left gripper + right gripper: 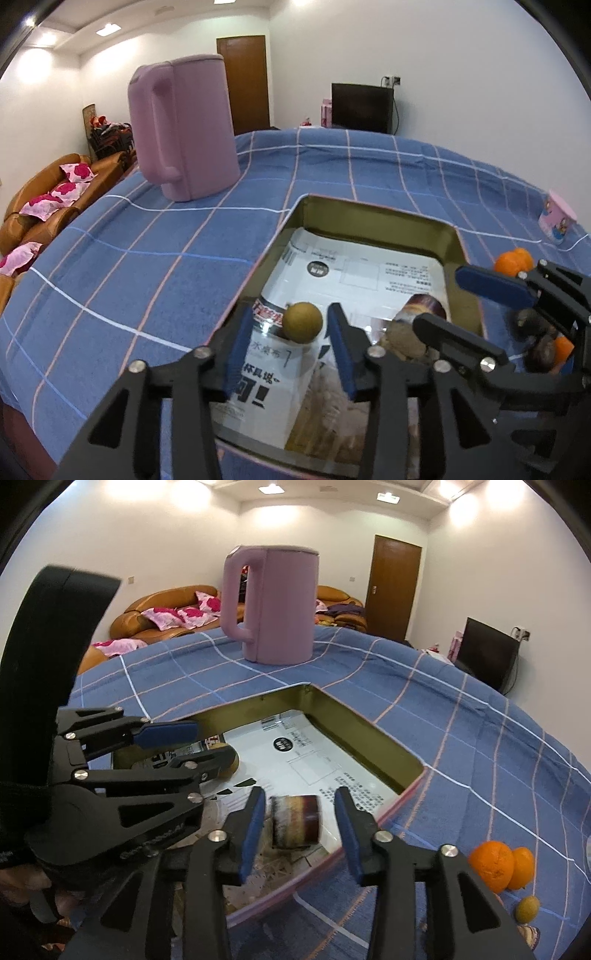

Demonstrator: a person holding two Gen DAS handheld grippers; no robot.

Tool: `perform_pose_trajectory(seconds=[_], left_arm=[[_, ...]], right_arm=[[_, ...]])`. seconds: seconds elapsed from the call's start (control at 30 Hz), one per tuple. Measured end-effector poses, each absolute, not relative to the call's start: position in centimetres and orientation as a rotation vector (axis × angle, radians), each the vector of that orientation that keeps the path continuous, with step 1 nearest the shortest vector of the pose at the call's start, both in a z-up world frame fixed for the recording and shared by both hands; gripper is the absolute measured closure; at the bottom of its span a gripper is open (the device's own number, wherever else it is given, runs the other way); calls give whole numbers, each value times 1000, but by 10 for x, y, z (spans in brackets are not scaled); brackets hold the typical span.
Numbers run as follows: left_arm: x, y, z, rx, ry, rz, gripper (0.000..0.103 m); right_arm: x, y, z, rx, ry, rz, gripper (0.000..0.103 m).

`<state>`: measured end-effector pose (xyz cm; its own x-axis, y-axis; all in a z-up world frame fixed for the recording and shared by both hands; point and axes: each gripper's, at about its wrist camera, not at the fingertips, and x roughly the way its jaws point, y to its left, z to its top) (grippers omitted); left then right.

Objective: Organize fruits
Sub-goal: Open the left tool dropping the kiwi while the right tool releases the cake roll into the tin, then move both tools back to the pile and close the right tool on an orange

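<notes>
A gold-walled tin tray (369, 210) (362, 723) lined with printed paper sits on the blue checked cloth. My left gripper (286, 338) (216, 744) hangs over the tray's near end. A small round brownish-green fruit (302, 322) lies on the paper between its blue pads, with a gap on each side. My right gripper (299, 812) (439, 299) is beside it. A blurred, dark purple and tan banded piece (295, 821) lies between its pads, untouched. Two oranges (495, 864) and a small yellow-green fruit (526, 908) lie on the cloth to the right.
A tall pink kettle (184, 125) (273, 605) stands on the cloth behind the tray. A pink printed cup (557, 216) is at the far right edge. Dark fruits (532, 321) lie half hidden behind the right gripper. A sofa, door and dark screen lie beyond the table.
</notes>
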<state>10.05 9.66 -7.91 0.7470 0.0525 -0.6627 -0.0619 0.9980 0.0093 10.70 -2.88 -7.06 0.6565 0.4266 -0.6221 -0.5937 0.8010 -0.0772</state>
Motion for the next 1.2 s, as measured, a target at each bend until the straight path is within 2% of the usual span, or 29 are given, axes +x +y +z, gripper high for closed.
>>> perform_pose_trajectory(seconds=[0.07, 0.13, 0.2, 0.63, 0.77, 0.87, 1.2], left_arm=[[93, 94, -76, -18, 708, 52, 36], [85, 89, -71, -17, 681, 39, 27], [77, 80, -66, 0, 655, 32, 26], [51, -6, -62, 61, 662, -145, 25], [52, -27, -70, 80, 690, -176, 25], [52, -35, -73, 99, 691, -171, 17], [44, -38, -67, 114, 651, -130, 17]], right_arm=[[100, -37, -66, -272, 608, 574, 50], [91, -48, -63, -253, 593, 570, 46], [80, -63, -60, -235, 579, 550, 43], [35, -180, -69, -136, 620, 263, 43], [40, -197, -79, -89, 662, 239, 43], [46, -196, -83, -67, 683, 255, 43], [54, -193, -93, -53, 764, 312, 43]])
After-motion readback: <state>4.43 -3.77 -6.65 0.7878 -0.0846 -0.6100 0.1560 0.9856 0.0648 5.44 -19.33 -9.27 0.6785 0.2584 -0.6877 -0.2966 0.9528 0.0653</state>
